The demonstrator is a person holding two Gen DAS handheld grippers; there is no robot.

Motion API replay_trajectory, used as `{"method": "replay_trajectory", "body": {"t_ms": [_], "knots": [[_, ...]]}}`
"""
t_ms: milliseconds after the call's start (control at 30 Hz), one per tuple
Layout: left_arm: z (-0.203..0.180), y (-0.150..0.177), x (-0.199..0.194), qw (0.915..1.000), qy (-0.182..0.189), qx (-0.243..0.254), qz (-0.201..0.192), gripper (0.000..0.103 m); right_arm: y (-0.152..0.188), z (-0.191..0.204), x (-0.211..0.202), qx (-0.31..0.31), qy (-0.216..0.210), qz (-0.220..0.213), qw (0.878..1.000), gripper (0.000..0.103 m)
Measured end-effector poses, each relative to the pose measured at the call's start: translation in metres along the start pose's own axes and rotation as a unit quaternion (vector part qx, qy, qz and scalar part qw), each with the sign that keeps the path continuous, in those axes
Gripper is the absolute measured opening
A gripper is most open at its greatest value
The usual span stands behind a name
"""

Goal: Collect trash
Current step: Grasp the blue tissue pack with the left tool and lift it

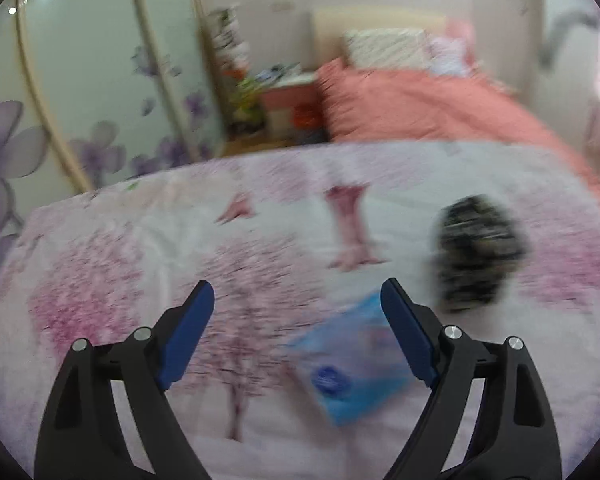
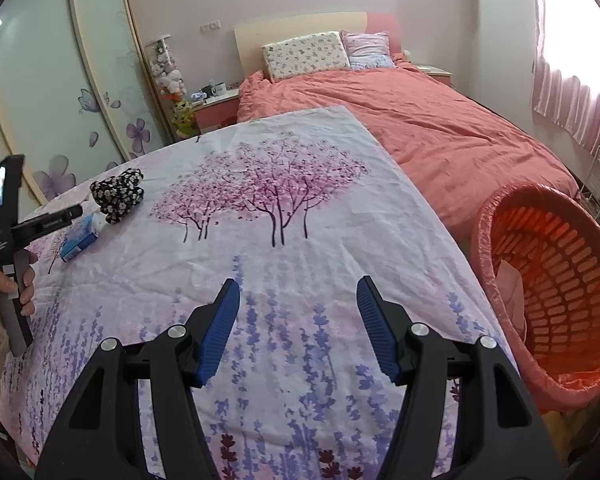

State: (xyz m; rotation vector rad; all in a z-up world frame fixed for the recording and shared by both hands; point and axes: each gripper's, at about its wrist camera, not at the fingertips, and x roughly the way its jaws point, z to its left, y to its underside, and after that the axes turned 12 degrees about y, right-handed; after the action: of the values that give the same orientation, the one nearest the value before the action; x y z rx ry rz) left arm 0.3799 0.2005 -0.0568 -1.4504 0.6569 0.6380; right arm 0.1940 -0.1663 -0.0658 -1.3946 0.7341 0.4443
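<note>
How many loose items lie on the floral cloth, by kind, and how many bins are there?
Blue packet: 1
Black floral fabric bundle: 1
Red basket, lined with a bag: 1
Total: 3
Both grippers, left and right, are open and empty.

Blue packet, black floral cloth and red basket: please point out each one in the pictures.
blue packet (image 1: pixel 352 364), left wrist view, middle of its face.
black floral cloth (image 2: pixel 118 195), right wrist view, centre of the bundle.
red basket (image 2: pixel 496 216), right wrist view, upper rim.
</note>
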Motion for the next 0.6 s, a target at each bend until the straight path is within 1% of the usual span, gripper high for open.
{"method": "replay_trajectory", "body": {"t_ms": [100,133,200,233,300,333,433,533,600], "knots": [[0.010,-0.003,0.009,0.9995,-0.024,-0.016,0.014,0.084,0.000,-0.001,0.000,0.001,-0.002,0.001,1.000,0.061],[0.014,-0.005,0.009,0.9989,-0.039,-0.021,0.015,0.084,0.000,0.000,-0.001,-0.001,-0.003,-0.001,1.000,0.061],[0.024,-0.006,0.006,0.9984,-0.046,-0.030,0.016,0.084,0.002,-0.002,-0.003,-0.004,-0.003,-0.003,1.000,0.061],[0.029,-0.007,0.005,0.9978,-0.055,-0.032,0.019,0.084,0.002,-0.001,-0.003,-0.005,-0.004,-0.002,1.000,0.061],[0.036,-0.004,0.004,0.9973,-0.061,-0.027,0.030,0.084,0.003,-0.001,-0.003,-0.006,-0.006,-0.001,1.000,0.062],[0.037,-0.002,0.004,0.9974,-0.058,-0.024,0.035,0.084,0.004,0.001,-0.004,-0.007,-0.007,0.000,1.000,0.062],[0.033,0.010,-0.002,0.9987,-0.030,-0.015,0.039,0.083,0.006,0.003,-0.006,-0.009,-0.011,0.000,1.000,0.062],[0.025,0.020,-0.009,0.9991,0.004,-0.012,0.041,0.083,0.006,0.003,-0.012,-0.010,-0.014,-0.003,1.000,0.062],[0.015,0.030,-0.015,0.9986,0.031,0.001,0.042,0.083,0.007,0.002,-0.014,-0.009,-0.016,-0.006,1.000,0.062]]}}
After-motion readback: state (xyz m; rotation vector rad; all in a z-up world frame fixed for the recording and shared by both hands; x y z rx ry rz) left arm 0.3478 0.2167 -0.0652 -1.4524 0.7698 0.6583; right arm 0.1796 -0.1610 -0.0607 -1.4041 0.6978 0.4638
